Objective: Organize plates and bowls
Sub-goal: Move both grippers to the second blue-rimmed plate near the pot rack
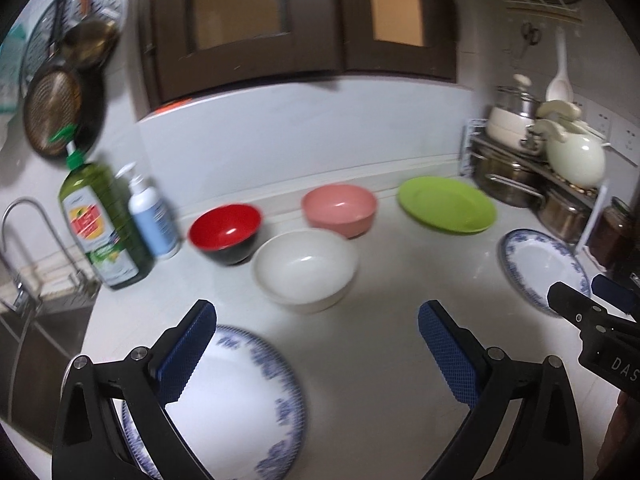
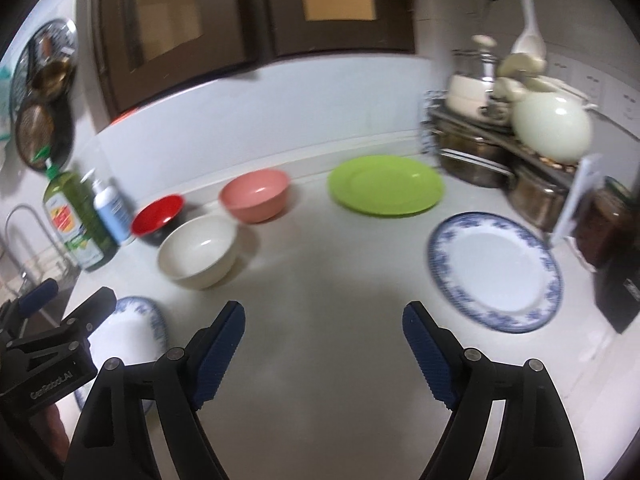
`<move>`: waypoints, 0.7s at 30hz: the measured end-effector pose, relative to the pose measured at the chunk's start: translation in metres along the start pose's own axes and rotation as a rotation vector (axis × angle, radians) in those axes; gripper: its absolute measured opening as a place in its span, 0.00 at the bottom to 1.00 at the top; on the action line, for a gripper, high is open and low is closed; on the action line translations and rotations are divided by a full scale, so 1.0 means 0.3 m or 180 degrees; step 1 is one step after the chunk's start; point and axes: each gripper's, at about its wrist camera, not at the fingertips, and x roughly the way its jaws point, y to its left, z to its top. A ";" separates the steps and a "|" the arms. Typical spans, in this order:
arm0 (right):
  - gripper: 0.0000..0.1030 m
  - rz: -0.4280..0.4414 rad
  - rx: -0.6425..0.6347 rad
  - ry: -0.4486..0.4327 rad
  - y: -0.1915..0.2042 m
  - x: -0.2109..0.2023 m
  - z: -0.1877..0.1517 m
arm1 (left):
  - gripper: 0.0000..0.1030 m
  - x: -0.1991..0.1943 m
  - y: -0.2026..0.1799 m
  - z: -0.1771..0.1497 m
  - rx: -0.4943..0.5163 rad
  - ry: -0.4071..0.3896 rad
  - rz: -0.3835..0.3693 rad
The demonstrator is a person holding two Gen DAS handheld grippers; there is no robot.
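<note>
On the white counter stand a red-and-black bowl (image 1: 226, 232), a white bowl (image 1: 306, 270) and a pink bowl (image 1: 340, 209), with a green plate (image 1: 446, 204) behind to the right. A blue-rimmed plate (image 1: 236, 404) lies under my left gripper (image 1: 316, 320), which is open and holds nothing. A second blue-rimmed plate (image 2: 496, 266) lies to the right of my right gripper (image 2: 324, 322), also open with nothing between its fingers. The same bowls show in the right wrist view: red (image 2: 158, 216), white (image 2: 198, 252), pink (image 2: 256, 194), and the green plate (image 2: 386, 184).
A green bottle (image 1: 102, 224) and a pump bottle (image 1: 154, 220) stand by the sink (image 1: 36, 320) at the left. A rack with pots and a pale jar (image 1: 576, 156) fills the right corner. A dark jar (image 2: 606, 224) sits at the far right.
</note>
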 end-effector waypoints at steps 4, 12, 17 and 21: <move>0.79 -0.0155 0.0107 -0.0095 -0.082 -0.033 0.010 | 1.00 0.004 -0.074 0.035 0.0087 -0.0067 -0.0141; 0.79 -0.0392 0.0261 -0.0239 -0.224 -0.070 0.036 | 1.00 0.021 -0.230 0.113 0.0287 -0.0196 -0.0353; 0.79 -0.0522 0.0331 -0.0299 -0.312 -0.077 0.060 | 1.00 0.056 -0.320 0.162 0.0380 -0.0186 -0.0517; 0.79 -0.0629 0.0421 -0.0344 -0.373 -0.079 0.071 | 1.00 0.086 -0.388 0.186 0.0494 -0.0188 -0.0609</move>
